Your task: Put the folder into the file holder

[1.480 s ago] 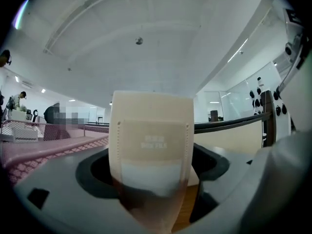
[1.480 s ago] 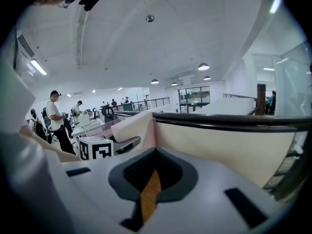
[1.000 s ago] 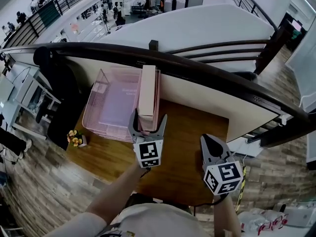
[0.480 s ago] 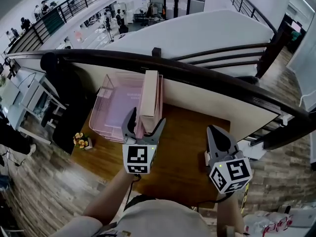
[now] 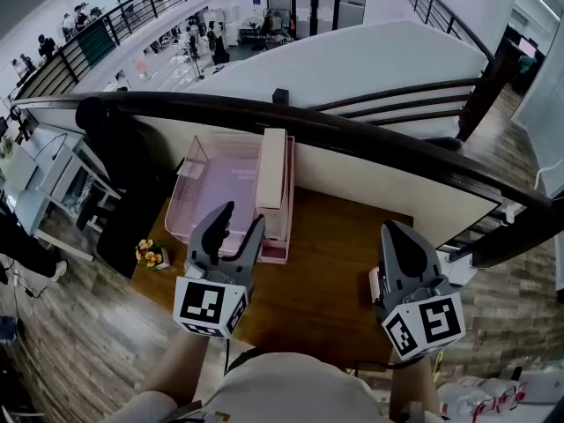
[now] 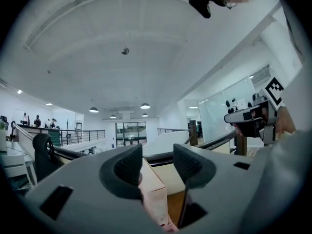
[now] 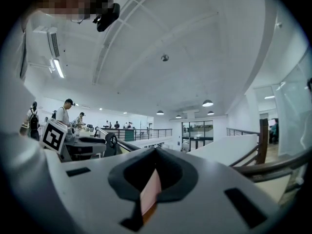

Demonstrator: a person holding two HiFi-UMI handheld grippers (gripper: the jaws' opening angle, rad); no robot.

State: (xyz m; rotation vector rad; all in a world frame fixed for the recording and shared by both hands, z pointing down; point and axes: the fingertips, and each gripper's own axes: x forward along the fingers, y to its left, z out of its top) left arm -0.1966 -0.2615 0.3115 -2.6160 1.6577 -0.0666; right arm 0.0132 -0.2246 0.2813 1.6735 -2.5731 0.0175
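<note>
The left gripper [image 5: 238,226] hangs just in front of the file holder's [image 5: 204,183] near edge. Its jaws stand apart with a clear gap and are closing, with nothing pressed between the pads. In the left gripper view, the left gripper [image 6: 158,162] looks through that gap at the folder [image 6: 155,189], which lies farther off and lower, untouched.

The right gripper [image 5: 394,236] is held to the right of the file holder, well apart from it and nearer the person. In the right gripper view its jaws [image 7: 155,152] are pressed together at the tips and pinch nothing.

The folder [image 5: 271,170], a pale, thick box folder, stands on edge inside the pink wire file holder. It runs along the holder's right side, from the near edge to the far one. The rest of the holder, to the folder's left, is bare mesh.

The file holder sits on a wooden table [image 5: 326,280], toward its far left part. A small bunch of yellow flowers [image 5: 147,252] stands near the holder's front left corner. A dark curved railing [image 5: 352,130] passes just behind the holder's far edge.
</note>
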